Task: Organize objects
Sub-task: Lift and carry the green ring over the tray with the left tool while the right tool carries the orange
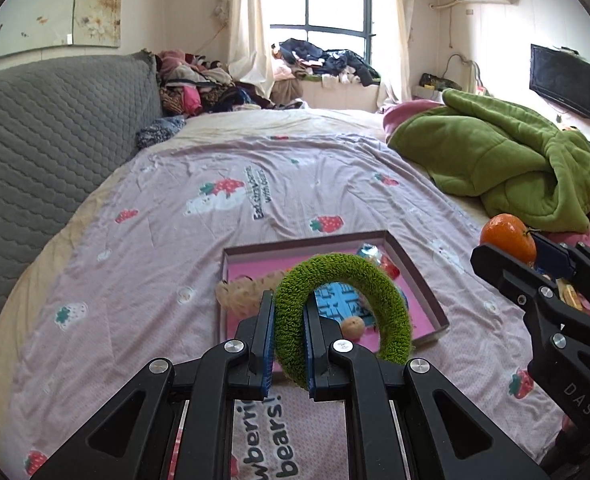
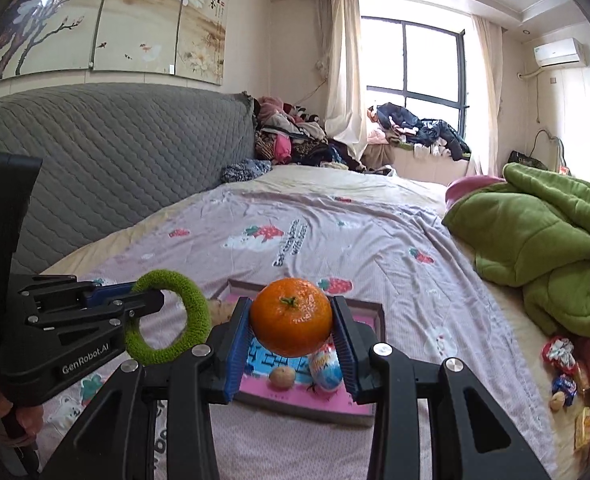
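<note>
Your box (image 2: 379,312) sits on the bed (image 2: 335,240) near its front edge; walnut (image 2: 282,377) and egg (image 2: 326,366) lie in it (side by side), blanket (image 2: 543,240) at the right edge.

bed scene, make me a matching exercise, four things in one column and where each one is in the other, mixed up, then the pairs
Things:
1. green fuzzy ring
2. orange
3. blue maze toy
4. green blanket

Places:
A. lying flat in the pink tray
B. between the right gripper pads
C. heaped on the bed's far right side
D. pinched in the left gripper

Pairs: 1-D, 2-B, 3-A, 4-C
</note>
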Available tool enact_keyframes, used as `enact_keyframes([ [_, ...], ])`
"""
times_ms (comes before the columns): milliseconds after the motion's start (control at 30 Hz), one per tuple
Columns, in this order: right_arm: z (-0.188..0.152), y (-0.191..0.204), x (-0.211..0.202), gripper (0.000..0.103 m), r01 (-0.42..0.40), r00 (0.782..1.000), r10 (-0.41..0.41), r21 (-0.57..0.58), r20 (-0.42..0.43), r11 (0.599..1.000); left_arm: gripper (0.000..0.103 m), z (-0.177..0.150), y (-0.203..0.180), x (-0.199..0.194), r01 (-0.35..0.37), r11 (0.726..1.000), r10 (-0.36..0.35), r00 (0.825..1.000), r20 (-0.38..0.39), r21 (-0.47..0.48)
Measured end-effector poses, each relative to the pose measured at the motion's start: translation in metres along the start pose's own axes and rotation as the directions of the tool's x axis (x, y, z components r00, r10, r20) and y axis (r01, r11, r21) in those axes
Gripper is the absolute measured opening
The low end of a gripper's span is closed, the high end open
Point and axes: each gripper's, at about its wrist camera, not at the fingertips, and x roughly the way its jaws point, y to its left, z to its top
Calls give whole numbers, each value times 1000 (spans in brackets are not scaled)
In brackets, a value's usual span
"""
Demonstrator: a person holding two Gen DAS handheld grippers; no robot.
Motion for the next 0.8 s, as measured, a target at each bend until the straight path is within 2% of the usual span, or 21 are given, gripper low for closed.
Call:
enact_keyframes([
  [433,21,16,22,39,-18,1000,18,-29,13,999,12,17,13,6,-61,998,61,997,50,6],
  [800,-1,22,82,39,-39,995,34,-46,-90,998,12,2,24,65,-65,998,65,998,-24,-5],
])
